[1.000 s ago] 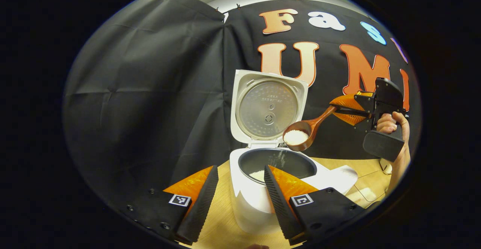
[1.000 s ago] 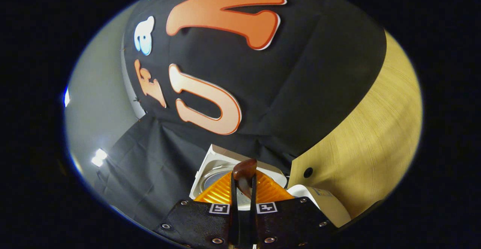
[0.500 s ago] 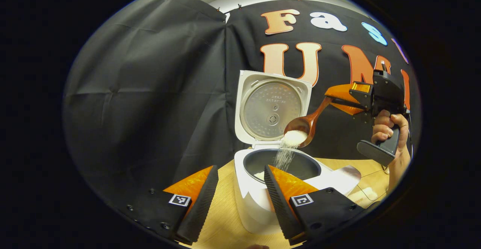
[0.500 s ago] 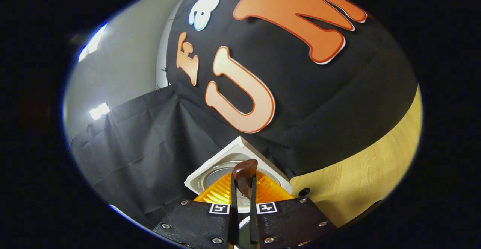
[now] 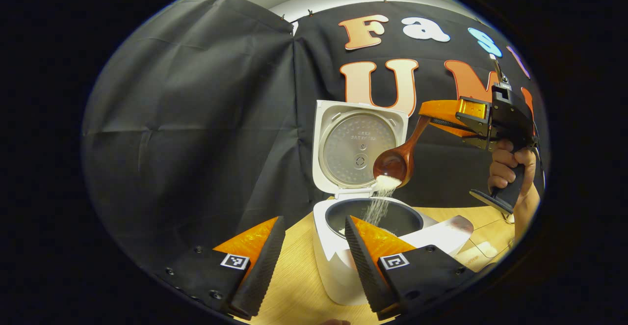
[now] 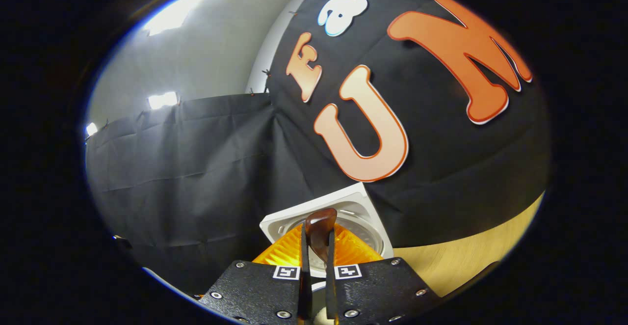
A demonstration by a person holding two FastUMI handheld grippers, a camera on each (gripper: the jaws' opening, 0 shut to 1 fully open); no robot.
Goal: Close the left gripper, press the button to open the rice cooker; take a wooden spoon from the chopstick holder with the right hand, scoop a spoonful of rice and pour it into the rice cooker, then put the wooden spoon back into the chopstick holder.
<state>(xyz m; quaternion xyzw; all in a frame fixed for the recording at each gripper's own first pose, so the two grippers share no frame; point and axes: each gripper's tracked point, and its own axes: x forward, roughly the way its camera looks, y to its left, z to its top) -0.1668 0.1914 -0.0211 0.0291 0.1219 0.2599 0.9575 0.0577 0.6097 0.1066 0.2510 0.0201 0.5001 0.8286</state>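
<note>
Left gripper view: we see the rice cooker (image 5: 343, 266) on the wooden bench (image 5: 294, 285), lid (image 5: 359, 149) up and standing near vertical behind the dark inner pot (image 5: 375, 217). Our left tool (image 5: 311, 261) sits low in front of the cooker, its two fingers well apart with nothing between them.

The right tool (image 5: 431, 121) is up to the right of the lid, held by a hand (image 5: 508, 168) on its handle. Its fingers are clamped on the handle of the wooden spoon (image 5: 395, 163). Spoon handle runs down and left from the tool; the bowl hangs tipped over the pot, in front of the lid's right edge. Rice (image 5: 387, 182) sits at the bowl's lower lip and a thin stream of grains falls from it into the pot. A white, flat-topped container (image 5: 449, 229) stands just right of the cooker; we can't tell what it holds.

Right gripper view: right tool (image 6: 319, 266) is pinched tight on the spoon handle (image 6: 320, 227), whose end sticks up between the fingers. Beyond it we see the open lid (image 6: 338, 207), tilted in frame, and a strip of bench (image 6: 466, 261) at lower right.
</note>
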